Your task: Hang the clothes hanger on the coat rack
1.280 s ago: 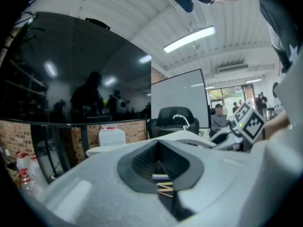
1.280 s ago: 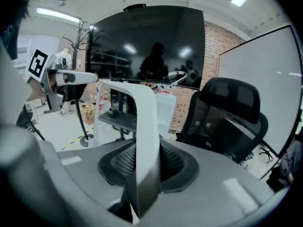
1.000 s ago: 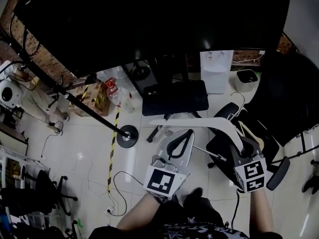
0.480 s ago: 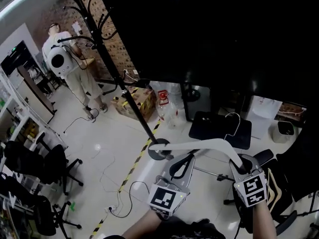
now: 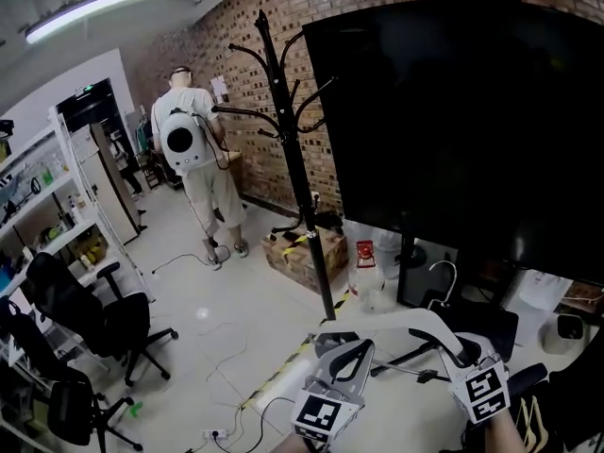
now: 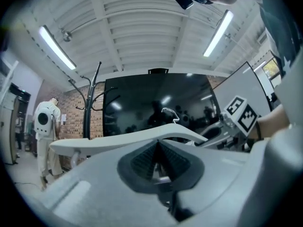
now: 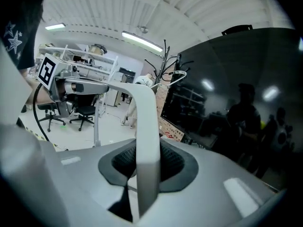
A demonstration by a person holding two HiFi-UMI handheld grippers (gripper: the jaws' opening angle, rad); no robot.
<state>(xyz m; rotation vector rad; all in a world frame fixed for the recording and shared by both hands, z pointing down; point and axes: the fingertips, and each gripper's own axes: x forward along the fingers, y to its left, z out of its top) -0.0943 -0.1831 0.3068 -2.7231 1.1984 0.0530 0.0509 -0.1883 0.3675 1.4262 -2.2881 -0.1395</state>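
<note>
Carry step: my right gripper [image 5: 464,355] pinches the hanger [image 5: 387,319] arm, left gripper [image 5: 351,349] pressed together empty; next I must raise its hook onto a coat rack [image 5: 293,159] prong.

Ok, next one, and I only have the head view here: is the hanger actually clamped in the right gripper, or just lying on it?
Observer: Clamped. In the right gripper view the hanger has one white arm running between the right gripper's pads, which press on both sides.
Operator: And the left one?
Observer: The left gripper view shows the left gripper with its pads together and nothing between them; the hanger crosses just beyond the tips.
Operator: Is it aimed at the rack?
Observer: Roughly: the right gripper view has the hook showing next to the coat rack's upper arms.
</note>
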